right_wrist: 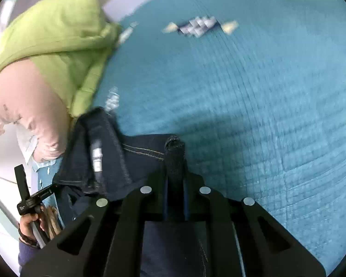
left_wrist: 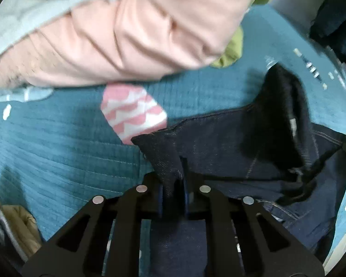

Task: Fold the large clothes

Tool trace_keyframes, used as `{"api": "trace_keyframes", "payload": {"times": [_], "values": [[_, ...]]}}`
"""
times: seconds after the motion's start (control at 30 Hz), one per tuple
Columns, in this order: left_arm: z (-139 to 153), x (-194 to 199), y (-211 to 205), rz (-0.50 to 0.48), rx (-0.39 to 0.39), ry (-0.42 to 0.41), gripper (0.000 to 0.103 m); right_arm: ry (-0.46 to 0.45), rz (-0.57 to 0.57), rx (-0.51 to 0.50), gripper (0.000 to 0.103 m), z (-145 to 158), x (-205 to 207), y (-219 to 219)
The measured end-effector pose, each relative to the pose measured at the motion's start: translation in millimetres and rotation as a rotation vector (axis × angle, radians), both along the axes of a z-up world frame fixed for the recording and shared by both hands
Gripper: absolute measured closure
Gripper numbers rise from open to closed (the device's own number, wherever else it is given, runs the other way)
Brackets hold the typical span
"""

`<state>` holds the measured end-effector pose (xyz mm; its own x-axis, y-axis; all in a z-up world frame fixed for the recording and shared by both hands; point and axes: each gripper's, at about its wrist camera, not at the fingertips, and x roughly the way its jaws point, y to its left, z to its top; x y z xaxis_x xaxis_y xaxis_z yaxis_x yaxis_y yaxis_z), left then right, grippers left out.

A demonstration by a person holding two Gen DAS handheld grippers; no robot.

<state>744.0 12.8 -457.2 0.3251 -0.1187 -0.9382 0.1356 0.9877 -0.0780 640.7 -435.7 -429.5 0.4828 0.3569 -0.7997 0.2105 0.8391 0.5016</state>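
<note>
left claw (left_wrist: 173, 184) pinching jeans (left_wrist: 242, 147), right claw (right_wrist: 174, 184) likewise

Under me I see a teal quilted bedspread (left_wrist: 57, 143) with small white patterned patches. A pink garment (left_wrist: 126, 34) lies bunched across its far side, a lime-green garment (right_wrist: 53, 37) against it and a pale blue fabric (left_wrist: 23, 11) just beyond. A pink-and-white zigzag cloth (left_wrist: 133, 113) sits flat on the quilt.
</note>
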Motion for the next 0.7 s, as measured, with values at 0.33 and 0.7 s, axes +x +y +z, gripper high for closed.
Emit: {"api": "trace_keyframes", "payload": {"times": [0.33,0.7], "values": [[93.8,-80.8,23.2,-0.013,-0.139,-0.219,0.092,-0.231,0.054,-0.038,0.094,89.5,-73.1,20.4],[139.0,-276.7,49.5,-0.032,-0.134,-0.286,0.092,-0.267,0.151,-0.087,0.094,142.9,-233.9,40.4]]}}
